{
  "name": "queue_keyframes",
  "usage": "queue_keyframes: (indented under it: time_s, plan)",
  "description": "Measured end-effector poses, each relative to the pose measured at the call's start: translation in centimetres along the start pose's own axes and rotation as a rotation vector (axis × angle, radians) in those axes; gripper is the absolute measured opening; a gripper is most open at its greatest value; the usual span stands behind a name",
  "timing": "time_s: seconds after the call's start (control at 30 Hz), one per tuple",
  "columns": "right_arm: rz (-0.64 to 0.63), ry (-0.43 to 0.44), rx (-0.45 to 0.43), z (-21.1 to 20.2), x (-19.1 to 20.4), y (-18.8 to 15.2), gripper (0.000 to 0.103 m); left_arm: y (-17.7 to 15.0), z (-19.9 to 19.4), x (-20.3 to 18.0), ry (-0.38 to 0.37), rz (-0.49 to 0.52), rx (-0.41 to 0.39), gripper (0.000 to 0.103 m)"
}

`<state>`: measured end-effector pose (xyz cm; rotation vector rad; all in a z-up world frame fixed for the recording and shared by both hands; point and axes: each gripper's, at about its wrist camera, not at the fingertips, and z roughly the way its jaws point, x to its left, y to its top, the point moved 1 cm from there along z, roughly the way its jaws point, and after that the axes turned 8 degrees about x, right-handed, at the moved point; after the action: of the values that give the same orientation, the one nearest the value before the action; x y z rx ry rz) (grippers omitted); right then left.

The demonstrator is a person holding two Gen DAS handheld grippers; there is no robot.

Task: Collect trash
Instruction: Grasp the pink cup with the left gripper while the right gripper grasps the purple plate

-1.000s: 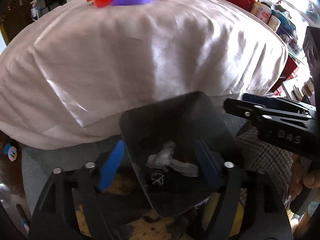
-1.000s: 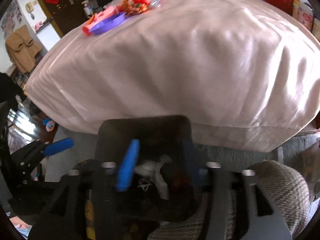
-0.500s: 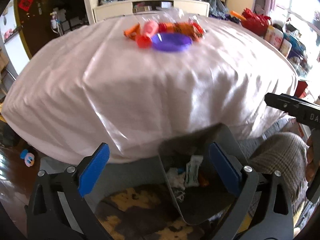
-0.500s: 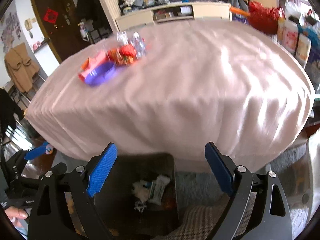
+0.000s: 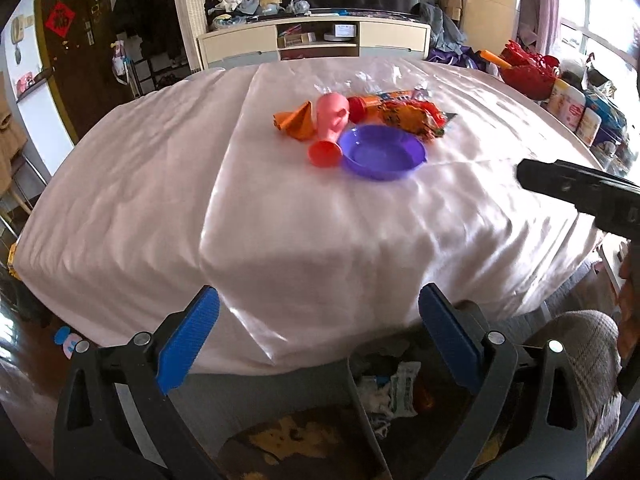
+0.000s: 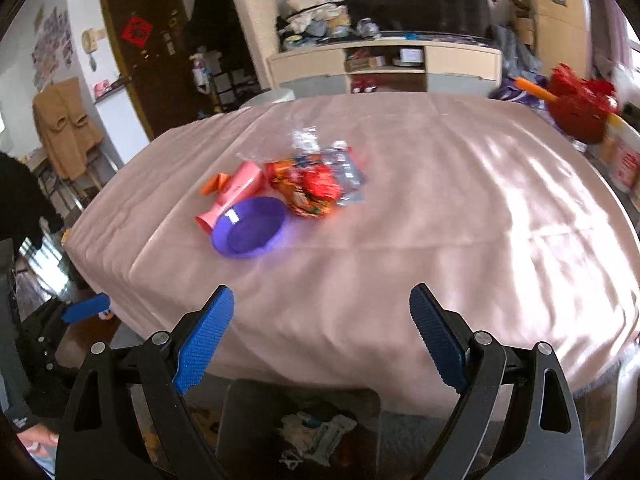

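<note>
A dark trash bin [image 5: 404, 412] stands on the floor below the table's near edge, with crumpled paper and wrappers [image 5: 394, 390] inside; it also shows in the right wrist view [image 6: 248, 424]. On the table lie orange-red snack wrappers [image 5: 408, 114] [image 6: 308, 188], clear plastic wrap [image 6: 346, 170], a pink cup [image 5: 332, 124] on its side and a purple bowl [image 5: 380, 152] [image 6: 250, 226]. My left gripper [image 5: 320, 340] is open and empty above the bin. My right gripper [image 6: 322, 338] is open and empty over the table's near edge.
The table wears a pale pink cloth [image 5: 160, 200]. Red baskets and jars [image 5: 560, 92] crowd its right side. A padded stool [image 5: 588, 344] stands right of the bin. A cabinet [image 6: 384, 68] and dark door [image 6: 140, 60] lie behind.
Both grippers opened and rose from the bin up toward table height. The trash they held now lies in the bin. The table top has come into view.
</note>
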<state>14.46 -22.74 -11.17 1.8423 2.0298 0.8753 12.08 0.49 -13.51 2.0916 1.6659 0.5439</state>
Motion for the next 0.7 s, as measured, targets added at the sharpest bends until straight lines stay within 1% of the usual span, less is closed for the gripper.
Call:
queue_keyframes:
  time_s: [0.07, 0.1, 0.17, 0.23, 0.27, 0.33, 0.4, 0.57, 0.6, 0.63, 0.67, 0.7]
  plan:
    - [-0.013, 0.003, 0.016, 1.2, 0.6, 0.7, 0.089, 0.7, 0.4, 0.2, 0.003, 0.005, 0.000, 0.095]
    - [-0.018, 0.006, 0.023, 1.8, 0.9, 1.1, 0.085, 0.8, 0.5, 0.3, 0.004, 0.006, -0.001, 0.095]
    - [-0.014, 0.025, 0.036, 2.8, 1.2, 1.9, 0.077, 1.4, 0.7, 0.6, 0.005, 0.008, -0.004, 0.095]
    - [0.006, 0.055, 0.052, 4.0, 1.3, 2.7, 0.065, 2.0, 1.0, 0.8, 0.002, 0.009, -0.009, 0.095]
    - [0.013, 0.065, 0.060, 4.5, 1.4, 3.1, 0.062, 2.3, 1.1, 0.8, 0.001, 0.010, -0.010, 0.095]
    - [0.025, 0.083, 0.073, 5.4, 1.4, 3.6, 0.050, 2.8, 1.3, 1.0, -0.003, 0.015, -0.016, 0.095]
    - [0.031, 0.089, 0.082, 6.2, 1.5, 4.1, 0.043, 3.4, 1.5, 1.2, -0.006, 0.022, -0.022, 0.095]
    - [0.033, 0.090, 0.091, 7.7, 2.2, 5.0, 0.033, 4.5, 2.0, 1.4, -0.007, 0.031, -0.028, 0.095]
    - [0.034, 0.097, 0.094, 7.9, 2.3, 5.2, 0.030, 4.7, 2.2, 1.5, -0.007, 0.030, -0.029, 0.095]
    - [0.034, 0.099, 0.095, 7.9, 2.4, 5.2, 0.024, 4.9, 2.3, 1.5, -0.008, 0.030, -0.029, 0.095]
    - [0.028, 0.099, 0.099, 8.0, 2.6, 5.2, 0.020, 5.2, 2.5, 1.6, -0.009, 0.030, -0.030, 0.095]
    - [0.018, 0.096, 0.101, 8.2, 2.7, 5.3, 0.012, 5.4, 2.6, 1.6, -0.011, 0.030, -0.030, 0.095]
